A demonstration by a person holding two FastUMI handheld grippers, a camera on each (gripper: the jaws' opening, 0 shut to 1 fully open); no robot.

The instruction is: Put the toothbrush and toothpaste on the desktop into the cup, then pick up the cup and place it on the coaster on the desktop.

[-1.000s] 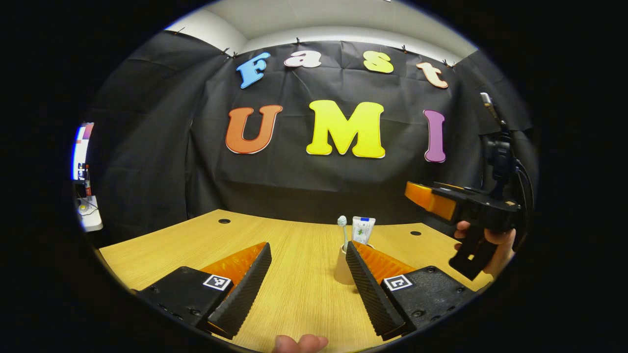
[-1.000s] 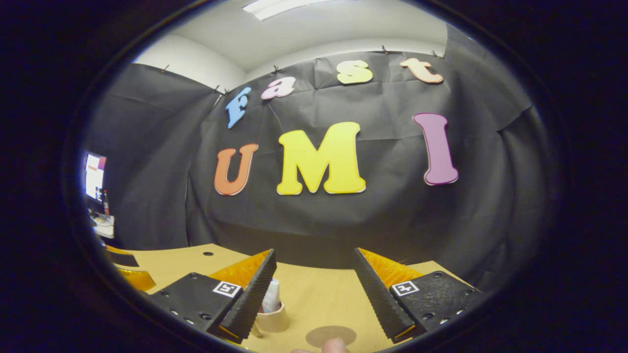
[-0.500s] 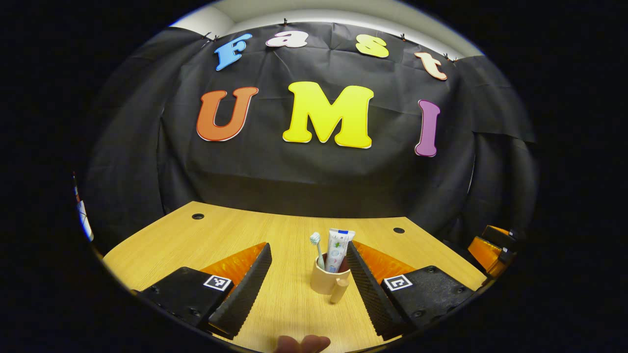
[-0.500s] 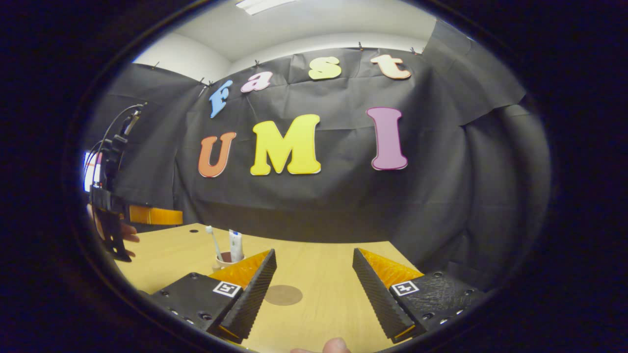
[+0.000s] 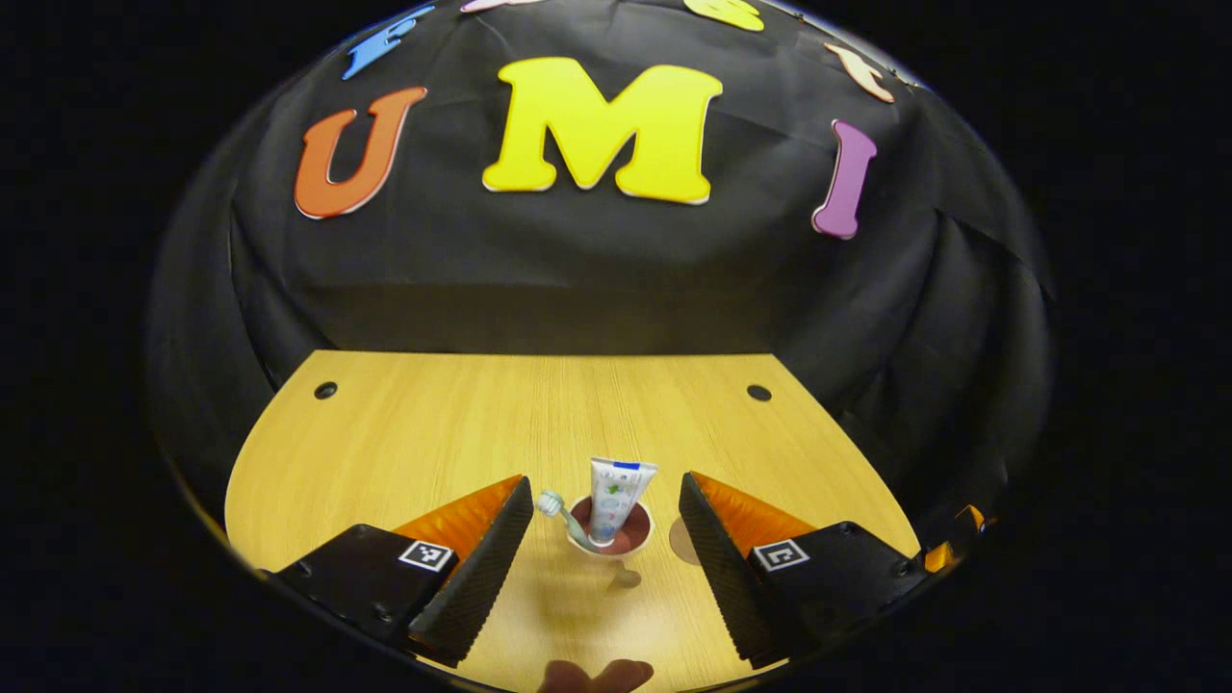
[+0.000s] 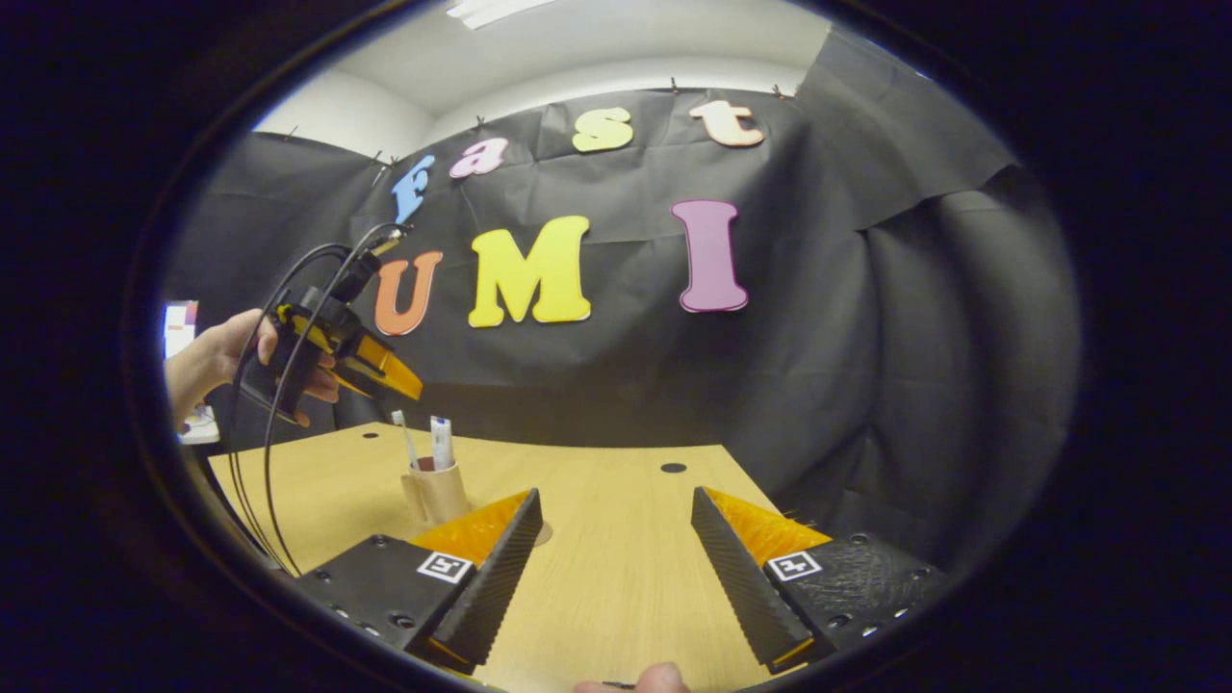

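- The small beige cup (image 5: 608,541) with a dark reddish inside stands upright on the light wooden surface (image 5: 433,433), its stubby handle (image 5: 624,577) pointing toward the camera in the left gripper view
- A white toothpaste tube (image 5: 614,499) with a blue band at its top stands in the cup, and a toothbrush (image 5: 561,514) with a pale head leans out over the rim to the left
- The round brown coaster (image 5: 681,539) lies flat just beside the cup, partly hidden behind a finger of the tool
- The left tool (image 5: 604,534) is spread wide above the cup, touching nothing; half a second ago it looked at the cup from lower and farther back
- The right tool (image 6: 616,553) is spread too, holding nothing; in the right gripper view the cup has come nearer since then, and a hand (image 6: 217,361) holds the left tool higher above it
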